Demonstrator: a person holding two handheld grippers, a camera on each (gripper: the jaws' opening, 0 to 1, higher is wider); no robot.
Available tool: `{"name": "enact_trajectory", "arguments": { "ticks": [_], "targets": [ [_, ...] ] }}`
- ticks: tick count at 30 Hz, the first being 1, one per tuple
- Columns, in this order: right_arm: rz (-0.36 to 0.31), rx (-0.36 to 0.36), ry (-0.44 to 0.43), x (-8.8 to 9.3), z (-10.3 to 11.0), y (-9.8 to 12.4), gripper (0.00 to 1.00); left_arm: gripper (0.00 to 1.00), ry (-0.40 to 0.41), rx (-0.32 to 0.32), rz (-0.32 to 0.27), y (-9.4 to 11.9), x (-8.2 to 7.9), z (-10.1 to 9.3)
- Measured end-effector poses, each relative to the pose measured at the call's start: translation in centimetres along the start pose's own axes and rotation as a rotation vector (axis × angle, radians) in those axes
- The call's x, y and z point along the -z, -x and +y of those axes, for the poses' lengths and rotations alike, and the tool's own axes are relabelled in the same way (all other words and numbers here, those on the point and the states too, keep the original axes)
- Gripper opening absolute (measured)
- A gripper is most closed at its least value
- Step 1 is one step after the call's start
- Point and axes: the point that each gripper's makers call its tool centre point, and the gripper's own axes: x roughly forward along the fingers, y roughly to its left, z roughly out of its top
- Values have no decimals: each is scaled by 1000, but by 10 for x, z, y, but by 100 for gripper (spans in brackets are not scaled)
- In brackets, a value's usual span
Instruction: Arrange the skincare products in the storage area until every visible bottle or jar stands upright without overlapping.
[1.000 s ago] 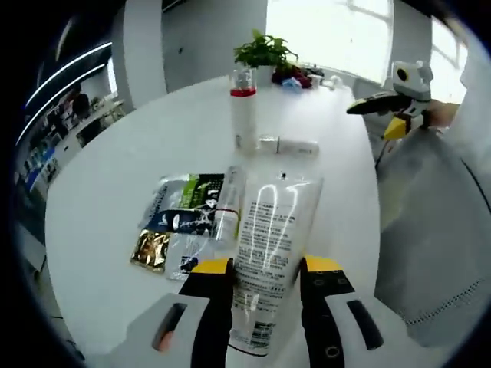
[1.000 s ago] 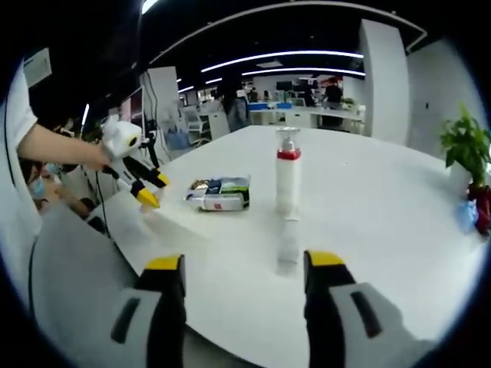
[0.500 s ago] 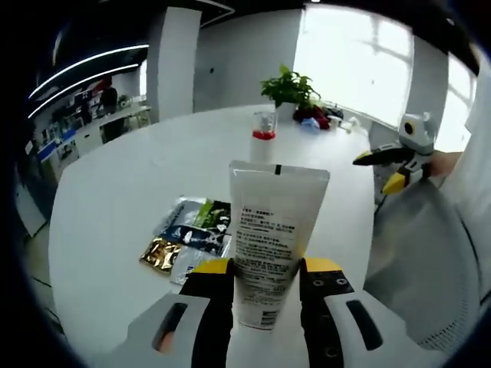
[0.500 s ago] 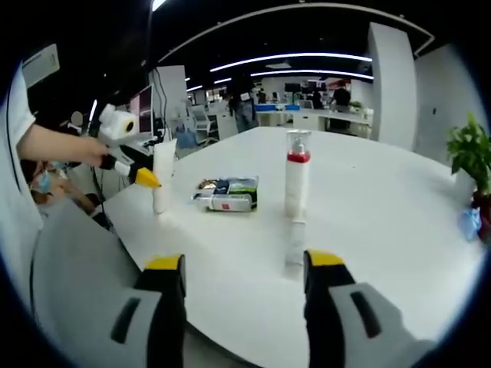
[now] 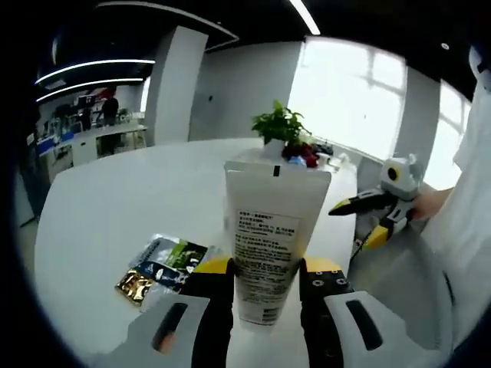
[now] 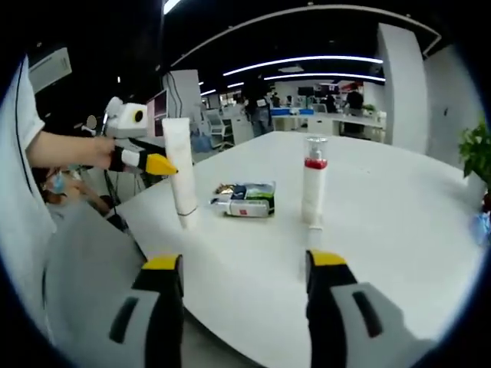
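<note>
Two grippers are at work over a round white table [image 6: 399, 230]. The left gripper [image 5: 265, 268] is clenched on a white tube [image 5: 268, 245], with one jaw on each side of its lower part, and the tube points straight up with its flat end at 12 o'clock. In the right gripper view, the tube [image 6: 181, 172] is upright near the table edge at about 10 o'clock, and its bottom looks close to the table top, but I cannot tell if it touches. The right gripper [image 6: 239, 268] has its jaws spread wide and holds nothing, hanging above the near side of the table. A tall white bottle with a red band [image 6: 313, 188] already stands up at about 1 o'clock. Some flat packets [image 6: 245, 201] lie in a small pile between the tube and the bottle. A thin clear bottle [image 6: 310, 249] seems to lie flat just in front of the tall one, though it is hard to see. To do this step well, I think the tube should go down slowly until its cap sits flat on a bare spot, away from the packets. The jaws should let go gently so it does not tip. A tall tube on a small cap may wobble.
</note>
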Motion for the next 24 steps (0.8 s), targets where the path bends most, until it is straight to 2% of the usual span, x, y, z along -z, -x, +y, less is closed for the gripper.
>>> {"name": "enact_trajectory", "arguments": {
  "ticks": [5, 8, 12, 15, 17, 19, 24],
  "targets": [
    [-67, -52, -83, -18, 10, 7, 66, 30, -30, 64, -49, -8, -26, -31],
    [-134, -85, -120, -42, 17, 13, 66, 29, -28, 98, -74, -11, -36, -44],
    [-189, -104, -113, -71, 21, 19, 66, 29, -36, 130, -95, -17, -47, -61],
    [-263, -134, -121, -101, 27, 23, 65, 30, -40, 148, -105, -21, -53, -70],
    [-280, -145, -120, -112, 29, 23, 65, 30, -41, 160, -113, -23, -57, -76],
    [-304, -179, -105, -125, 37, 23, 65, 30, -45, 172, -115, -24, -59, -80],
    [-343, -354, -61, -149, 64, 28, 57, 30, -60, 269, -104, -23, -63, -102]
  ]
}}
